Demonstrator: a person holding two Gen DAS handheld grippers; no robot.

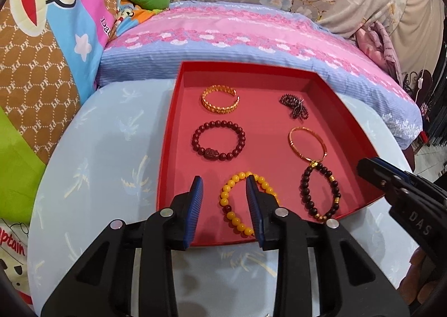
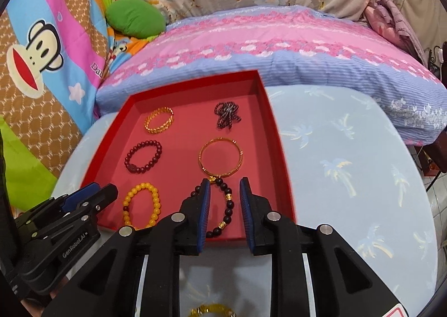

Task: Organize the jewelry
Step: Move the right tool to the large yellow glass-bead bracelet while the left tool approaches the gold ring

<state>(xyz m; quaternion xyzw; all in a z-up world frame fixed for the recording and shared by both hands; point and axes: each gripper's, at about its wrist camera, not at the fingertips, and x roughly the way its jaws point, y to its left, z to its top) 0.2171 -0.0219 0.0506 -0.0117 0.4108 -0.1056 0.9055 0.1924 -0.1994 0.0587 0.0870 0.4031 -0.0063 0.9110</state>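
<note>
We find six pieces laid two by three in the shallow red cardboard tray (image 1: 178,121), which rests on the pale blue palm-print table cover (image 1: 111,149). In the far row lie the gold openwork cuff (image 1: 220,98) and the bunched dark small-bead strand (image 1: 294,106); in the middle row, the dark red bead bracelet with carved charm (image 1: 218,140) and the thin gold bangle (image 1: 307,143); in the near row, the yellow bead bracelet (image 1: 245,203) and the dark brown bead bracelet with gold spacers (image 1: 320,193).

The left gripper (image 1: 225,199) stands narrowly parted above the yellow bracelet; its pads do not visibly press the beads, and we judge nothing held. The right gripper (image 2: 225,205) is likewise narrowly parted, with the brown bracelet's far arc showing between its jaws, not pinched.

We judge the near row just set down and both tools at release. One further gold-yellow piece (image 2: 212,311) shows at the bottom edge of the right wrist view, outside the tray; what it is we cannot tell. The next move likely calls for lifting clear without snagging beads.

The tray's near wall lies close under both tools. Open cover lies to the tray's right; inside, free floor remains only between the pieces.
</note>
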